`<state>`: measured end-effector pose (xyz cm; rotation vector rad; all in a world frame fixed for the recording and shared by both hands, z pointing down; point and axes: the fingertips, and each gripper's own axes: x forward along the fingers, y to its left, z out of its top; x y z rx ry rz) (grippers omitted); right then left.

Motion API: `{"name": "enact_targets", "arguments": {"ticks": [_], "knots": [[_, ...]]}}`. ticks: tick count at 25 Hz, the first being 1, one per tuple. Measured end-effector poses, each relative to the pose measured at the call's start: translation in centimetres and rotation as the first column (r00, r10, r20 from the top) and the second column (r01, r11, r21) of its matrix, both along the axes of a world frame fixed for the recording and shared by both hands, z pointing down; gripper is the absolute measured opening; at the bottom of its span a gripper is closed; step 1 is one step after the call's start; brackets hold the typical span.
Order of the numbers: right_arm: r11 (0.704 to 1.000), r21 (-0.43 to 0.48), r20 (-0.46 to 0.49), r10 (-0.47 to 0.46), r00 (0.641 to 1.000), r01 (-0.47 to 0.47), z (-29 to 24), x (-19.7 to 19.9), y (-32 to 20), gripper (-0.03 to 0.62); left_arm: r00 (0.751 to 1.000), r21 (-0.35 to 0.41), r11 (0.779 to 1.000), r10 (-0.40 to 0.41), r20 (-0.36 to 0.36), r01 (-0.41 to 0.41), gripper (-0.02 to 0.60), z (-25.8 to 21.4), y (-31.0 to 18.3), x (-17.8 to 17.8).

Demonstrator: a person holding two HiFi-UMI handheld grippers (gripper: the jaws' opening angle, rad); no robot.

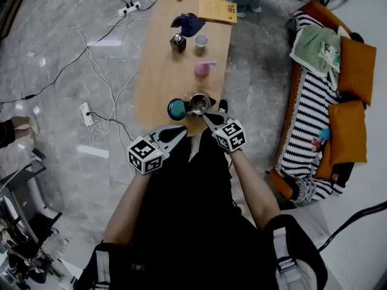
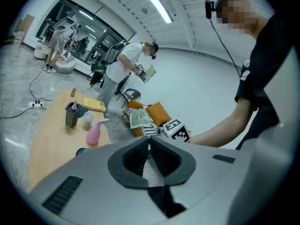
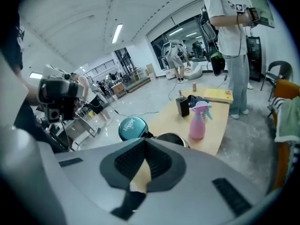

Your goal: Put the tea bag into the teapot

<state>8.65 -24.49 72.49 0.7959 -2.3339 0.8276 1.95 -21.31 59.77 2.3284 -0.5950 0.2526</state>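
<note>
The metal teapot (image 1: 198, 103) stands uncovered at the near end of the wooden table (image 1: 158, 71), with its teal lid (image 1: 177, 109) beside it on the left. No tea bag shows in any view. My left gripper (image 1: 180, 132) hovers just short of the table's near edge, jaws shut with nothing between them. To its right, my right gripper (image 1: 207, 117) is also shut on nothing, its tip close to the teapot's near right side. In the right gripper view the teapot (image 3: 171, 138) and lid (image 3: 131, 128) lie just past the shut jaws (image 3: 145, 143).
Farther up the table stand a pink spray bottle (image 1: 204, 69), a white cup (image 1: 201, 40), a dark dispenser (image 1: 178, 43), a blue cloth (image 1: 187, 23) and a yellow book (image 1: 217, 10). A sofa (image 1: 314, 101) with orange cushions lies right. Cables and power strips (image 1: 86, 113) cross the floor on the left.
</note>
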Motion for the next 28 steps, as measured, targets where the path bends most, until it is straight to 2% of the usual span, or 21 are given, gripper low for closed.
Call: {"name": "enact_targets", "arguments": {"ticks": [4, 9, 14, 18, 28], "knots": [[1.0, -0.005, 0.023, 0.003, 1.0, -0.002, -2.9, 0.1, 1.4, 0.006, 1.0, 0.006, 1.0, 0.017, -0.008, -0.017, 0.025, 0.2, -0.1, 0.8], [0.999, 0.039, 0.036, -0.019, 0.999, 0.017, -6.8, 0.5, 2.3, 0.006, 0.999, 0.029, 0.999, 0.023, -0.027, -0.023, 0.025, -0.8, -0.5, 1.4], [0.995, 0.088, 0.033, -0.054, 0.998, 0.051, -10.2, 0.7, 3.1, 0.006, 0.999, 0.057, 0.998, 0.022, -0.034, -0.02, 0.025, -2.4, -0.8, 1.2], [0.989, 0.136, 0.041, -0.065, 0.997, 0.058, -12.7, -0.2, 4.1, 0.006, 0.999, 0.062, 0.998, 0.018, -0.042, -0.015, 0.025, -3.4, -0.5, -0.2], [0.98, 0.195, 0.024, -0.045, 0.999, 0.04, -13.6, -0.3, 4.4, 0.006, 0.997, 0.082, 0.993, 0.081, -0.013, -0.079, 0.025, -3.3, 0.0, -0.1]]}}
